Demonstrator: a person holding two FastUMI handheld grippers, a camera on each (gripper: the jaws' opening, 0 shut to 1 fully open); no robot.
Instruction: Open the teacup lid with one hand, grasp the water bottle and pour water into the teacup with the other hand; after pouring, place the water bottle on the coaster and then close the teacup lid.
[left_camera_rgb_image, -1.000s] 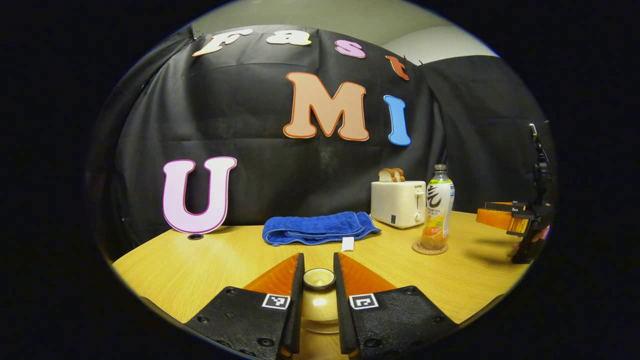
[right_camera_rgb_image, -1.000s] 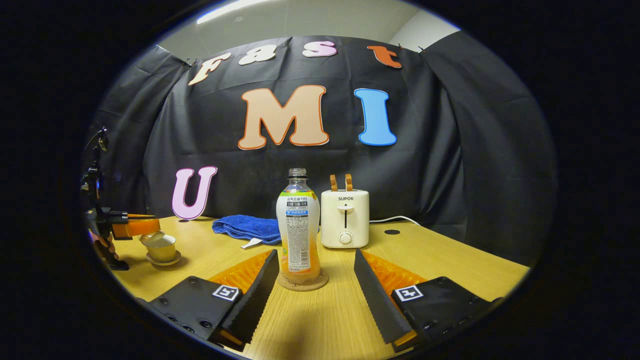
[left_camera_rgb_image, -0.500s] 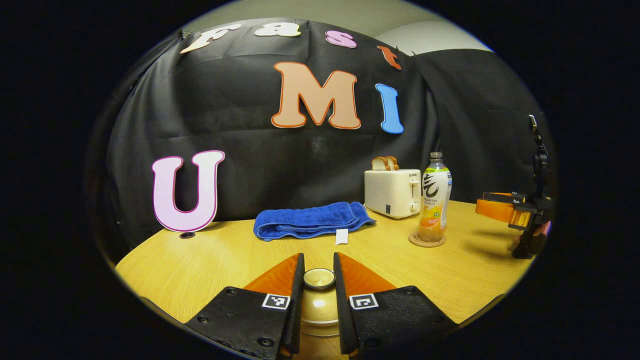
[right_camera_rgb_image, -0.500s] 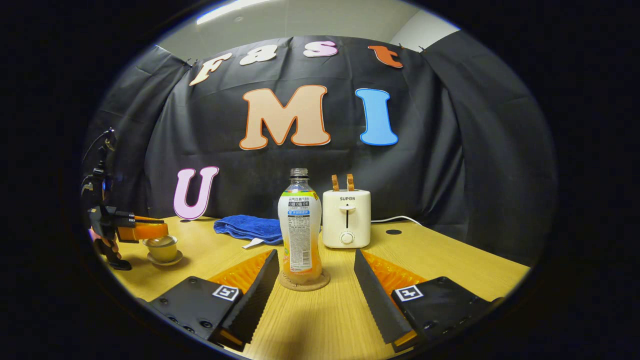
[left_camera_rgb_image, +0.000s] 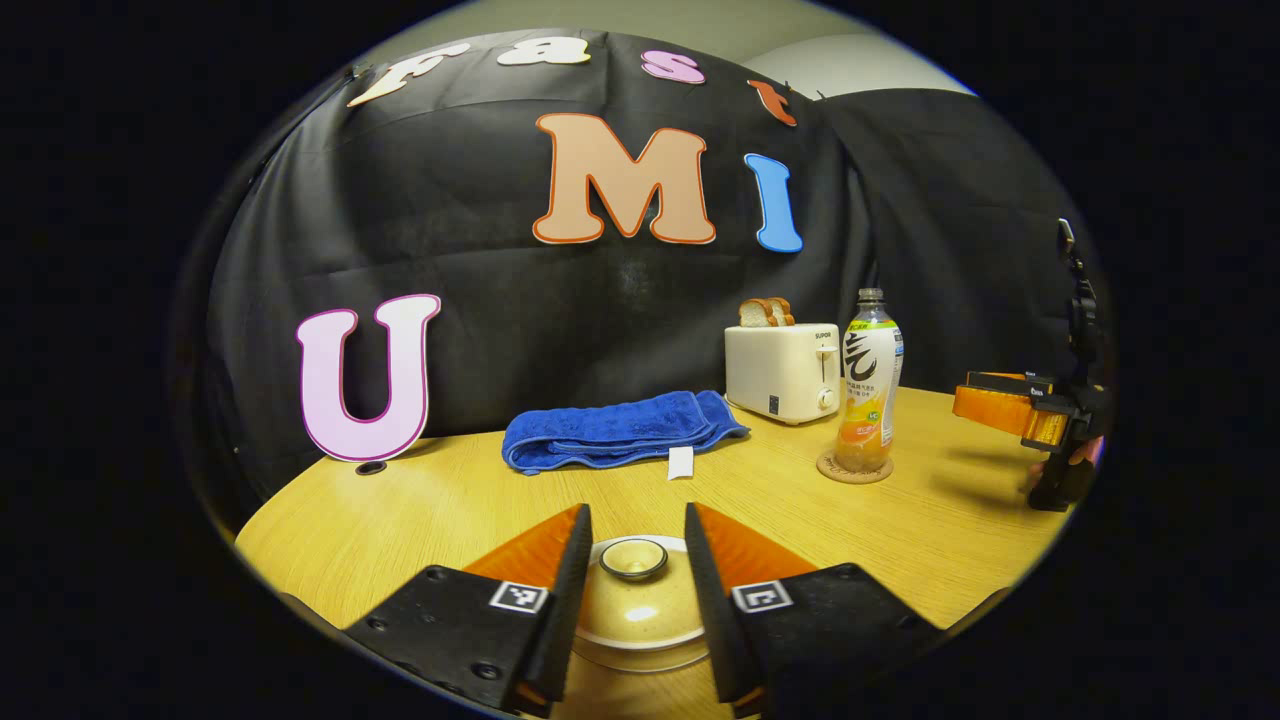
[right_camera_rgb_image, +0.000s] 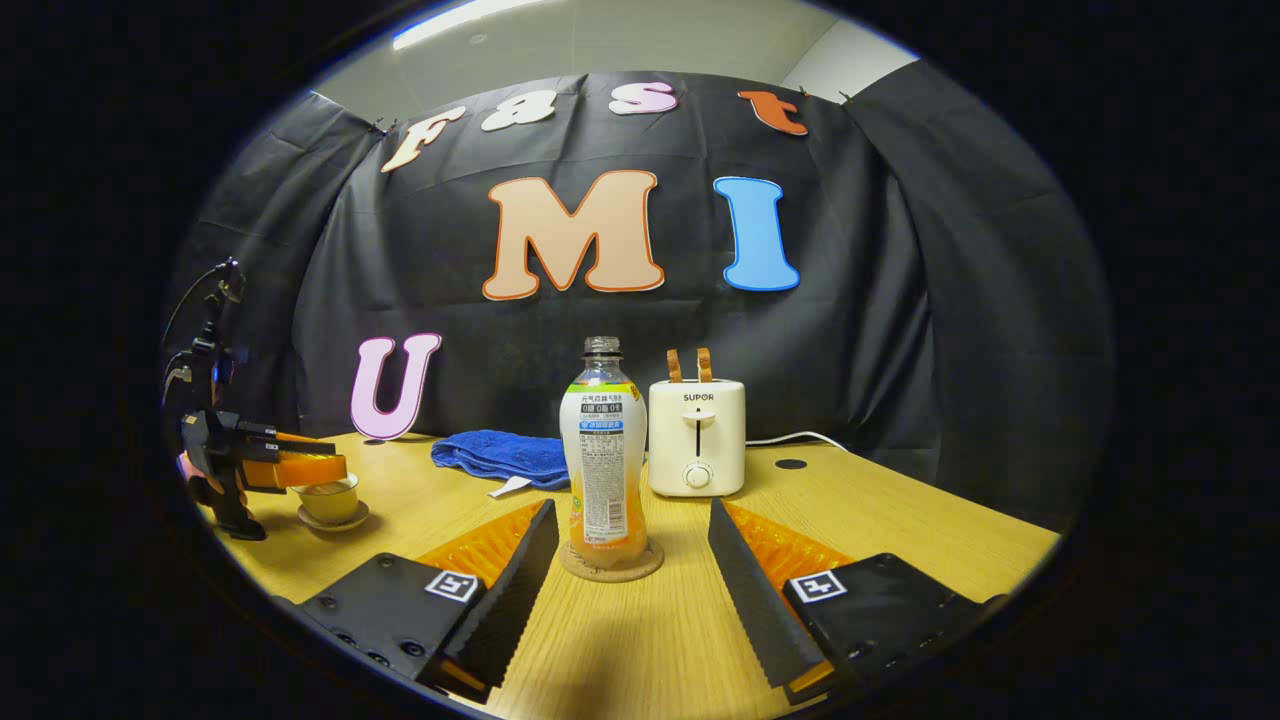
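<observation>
In the left gripper view, the beige teacup lid (left_camera_rgb_image: 640, 610) lies low between my left gripper's (left_camera_rgb_image: 634, 515) fingers. Its round knob (left_camera_rgb_image: 633, 558) has a gap on both sides, so this gripper is open. From the right gripper view, the same left gripper (right_camera_rgb_image: 300, 468) hovers over the teacup (right_camera_rgb_image: 330, 498) on its saucer at far left. The water bottle (right_camera_rgb_image: 603, 450) stands upright on the cork coaster (right_camera_rgb_image: 612, 565). My right gripper (right_camera_rgb_image: 631, 510) is open, with the bottle just ahead between its fingers, untouched. The bottle (left_camera_rgb_image: 868, 385) and right gripper (left_camera_rgb_image: 1000, 410) also appear at right in the left gripper view.
A white toaster (right_camera_rgb_image: 696, 440) holding bread slices stands behind the bottle, with a cable running right. A folded blue towel (left_camera_rgb_image: 620, 430) lies at the back of the wooden table (left_camera_rgb_image: 450, 500). A person's hand holds the left gripper at the table's left edge.
The left gripper came down with the lid onto the teacup, then its fingers spread away from the knob. The right gripper stayed almost still, open behind the bottle.
</observation>
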